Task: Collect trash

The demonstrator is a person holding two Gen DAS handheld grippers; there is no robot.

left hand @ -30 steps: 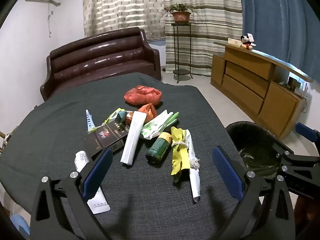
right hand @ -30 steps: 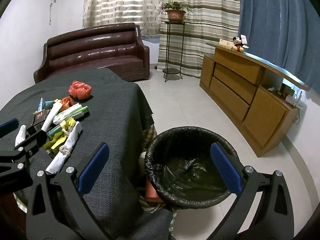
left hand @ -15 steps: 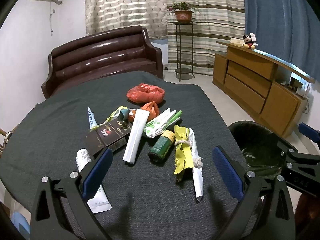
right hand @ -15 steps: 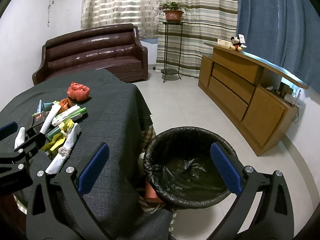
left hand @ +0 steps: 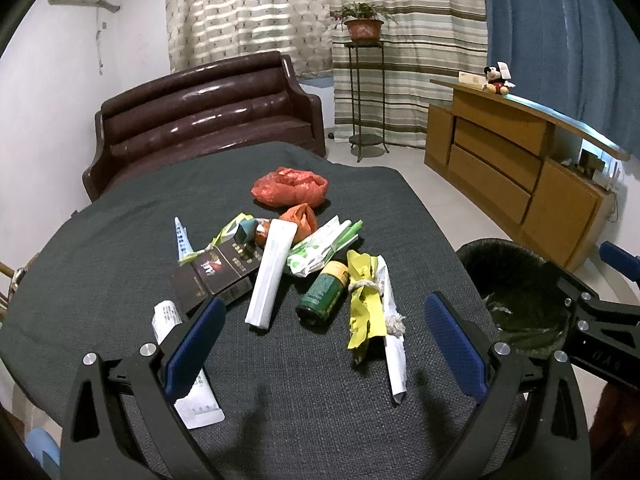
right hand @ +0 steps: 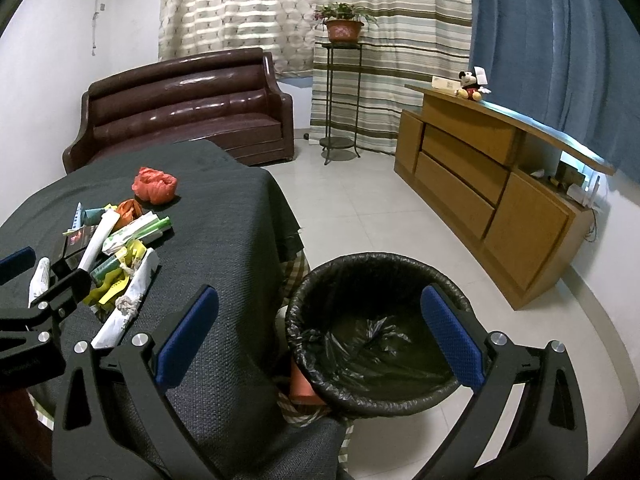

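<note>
Left tool [left hand: 324, 340]: held released above the near part of the table [left hand: 100, 248], its blue fingers [left hand: 196, 344] spread wide, nothing between them.
Right tool [right hand: 318, 340]: held released as well, fingers wide apart, nothing grasped; it is raised over the table's edge and the bin [right hand: 376, 332].
Trash pile: spread on the dark cloth just ahead of the left tool, and seen ahead to the left of the right tool.
Green bottle [left hand: 323, 293]: laid on its side straight ahead of the left tool, between the fingers' lines.
White tube [left hand: 270, 276]: laid lengthwise just left of the bottle, partly over a dark carton [left hand: 216, 276].
Yellow wrapper [left hand: 364, 300]: tied with string, just right of the bottle, touching a rolled white paper [left hand: 394, 344].
Flat white packet [left hand: 188, 372]: partly hidden behind the left finger.
Red bag [left hand: 290, 192]: crumpled at the far side of the pile, an orange bag [left hand: 300, 218] just nearer.
Bin: lined with a black bag, stood on the floor right of the table, directly ahead of the right tool.
</note>
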